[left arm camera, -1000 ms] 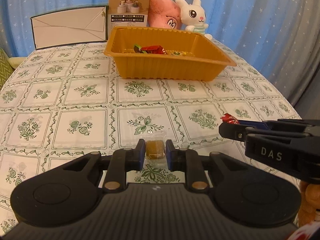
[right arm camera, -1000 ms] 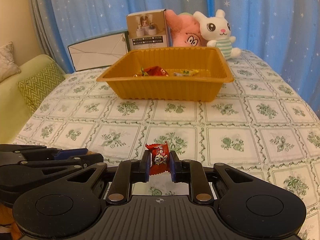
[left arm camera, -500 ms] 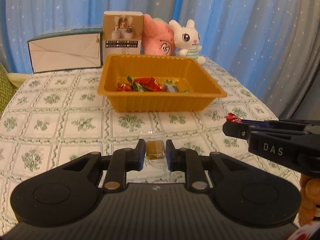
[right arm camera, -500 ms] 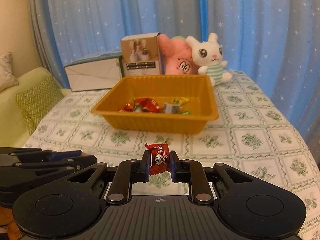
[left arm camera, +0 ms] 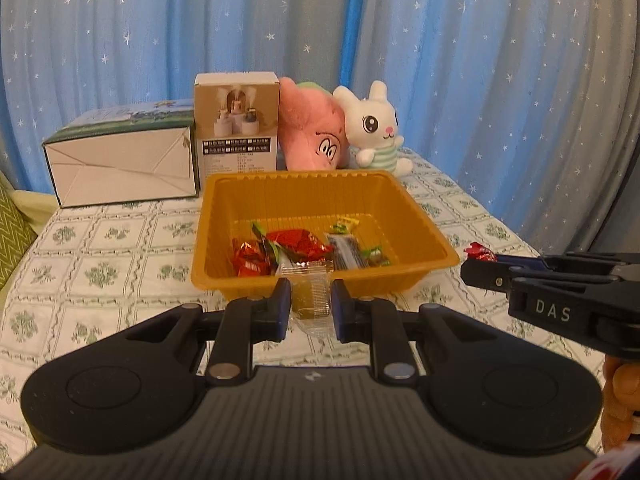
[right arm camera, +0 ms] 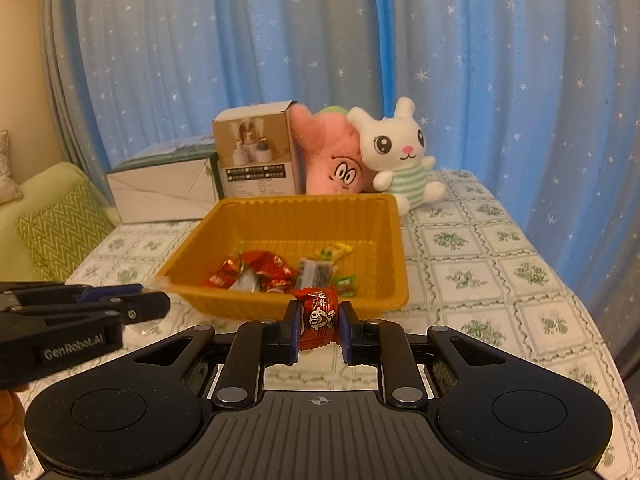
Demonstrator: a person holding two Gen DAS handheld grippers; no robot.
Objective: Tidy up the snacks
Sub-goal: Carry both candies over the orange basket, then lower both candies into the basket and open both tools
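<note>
An orange tray (left arm camera: 424, 236) (right arm camera: 394, 252) stands mid-table and holds several wrapped snacks (left arm camera: 298, 246) (right arm camera: 264, 270). My left gripper (left arm camera: 311, 304) is shut on a brown snack in a clear wrapper (left arm camera: 312, 298), held above the table just short of the tray's near rim. My right gripper (right arm camera: 320, 318) is shut on a red wrapped candy (right arm camera: 319, 314), also raised before the near rim. The right gripper shows in the left wrist view (left arm camera: 478, 266) with the red candy (left arm camera: 478, 251) at its tip. The left gripper shows at the left of the right wrist view (right arm camera: 144, 306).
Behind the tray stand a white flat box (left arm camera: 120, 168), an upright carton (left arm camera: 236, 128), a pink plush (left arm camera: 316, 136) and a white bunny plush (left arm camera: 376, 128). The floral tablecloth (left arm camera: 100, 248) covers the table. Blue curtains hang behind. A green sofa cushion (right arm camera: 60, 232) lies left.
Both grippers have risen and moved toward the tray with their snacks still held. The tray's inside and its snacks now show more fully.
</note>
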